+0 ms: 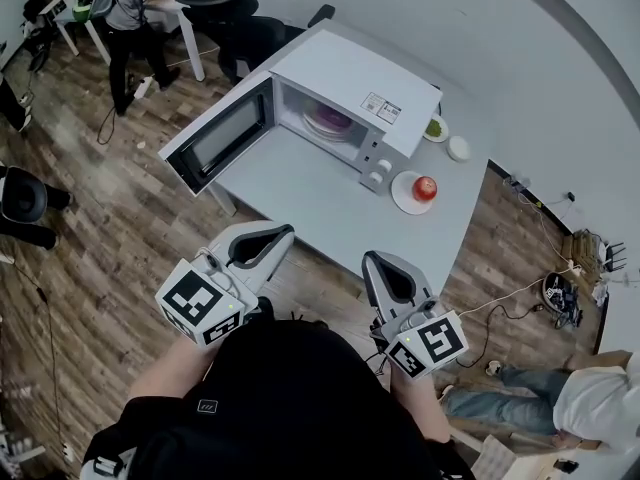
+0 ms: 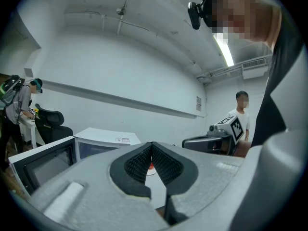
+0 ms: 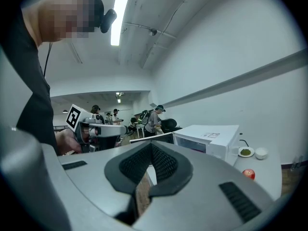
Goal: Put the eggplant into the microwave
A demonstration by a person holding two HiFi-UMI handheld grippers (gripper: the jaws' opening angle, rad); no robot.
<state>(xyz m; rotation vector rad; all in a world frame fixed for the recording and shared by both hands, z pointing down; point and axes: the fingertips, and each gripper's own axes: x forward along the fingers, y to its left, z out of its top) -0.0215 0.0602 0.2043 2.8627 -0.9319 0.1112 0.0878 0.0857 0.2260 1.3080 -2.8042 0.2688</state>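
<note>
The white microwave (image 1: 345, 83) stands on the grey table (image 1: 310, 193) with its door (image 1: 220, 138) swung open to the left. Inside it a purple eggplant (image 1: 332, 120) lies on a pale plate. Both grippers hover close to my body, short of the table's front edge. My left gripper (image 1: 283, 233) is shut with nothing in it, its pads meeting in the left gripper view (image 2: 151, 145). My right gripper (image 1: 372, 260) is also shut and empty, and its jaws touch in the right gripper view (image 3: 151, 146). The microwave (image 3: 211, 136) shows beyond them.
Right of the microwave a red fruit (image 1: 425, 188) sits on a white plate, with a green-filled dish (image 1: 435, 128) and a white bowl (image 1: 459, 148) behind. A black chair (image 1: 240, 28) and a person (image 1: 125, 8) stand at the back left. Cables (image 1: 520, 288) run over the floor at right.
</note>
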